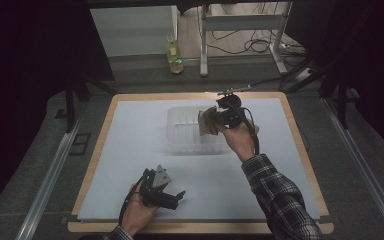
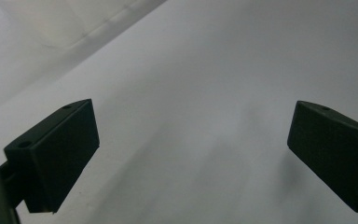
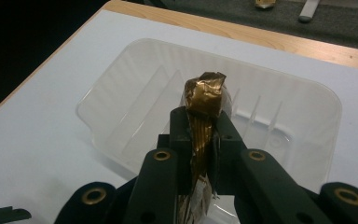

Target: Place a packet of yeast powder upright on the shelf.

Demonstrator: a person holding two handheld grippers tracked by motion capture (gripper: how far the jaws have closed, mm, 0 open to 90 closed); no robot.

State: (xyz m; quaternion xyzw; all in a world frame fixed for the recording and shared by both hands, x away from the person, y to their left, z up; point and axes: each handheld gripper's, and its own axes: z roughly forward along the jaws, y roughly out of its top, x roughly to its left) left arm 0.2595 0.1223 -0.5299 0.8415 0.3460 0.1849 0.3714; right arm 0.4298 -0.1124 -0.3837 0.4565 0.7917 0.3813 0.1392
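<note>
We see the right gripper (image 3: 200, 130) held over the clear plastic tray (image 3: 307, 93) at the middle of the worktop (image 1: 130, 150), its fingers (image 3: 179, 123) clamped on a crinkled gold wrapper (image 3: 204, 95). The left gripper (image 1: 172, 196) rests near the worktop's front edge, fingers (image 2: 60, 144) spread wide, holding nothing.

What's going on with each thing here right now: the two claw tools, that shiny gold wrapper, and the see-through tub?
Left gripper: open, holding nothing, low over the table.
Right gripper: shut on the gold wrapper.
Gold wrapper: pinched upright, held above the tub.
Clear plastic tub: open-topped, looks empty, resting on the white table.
</note>
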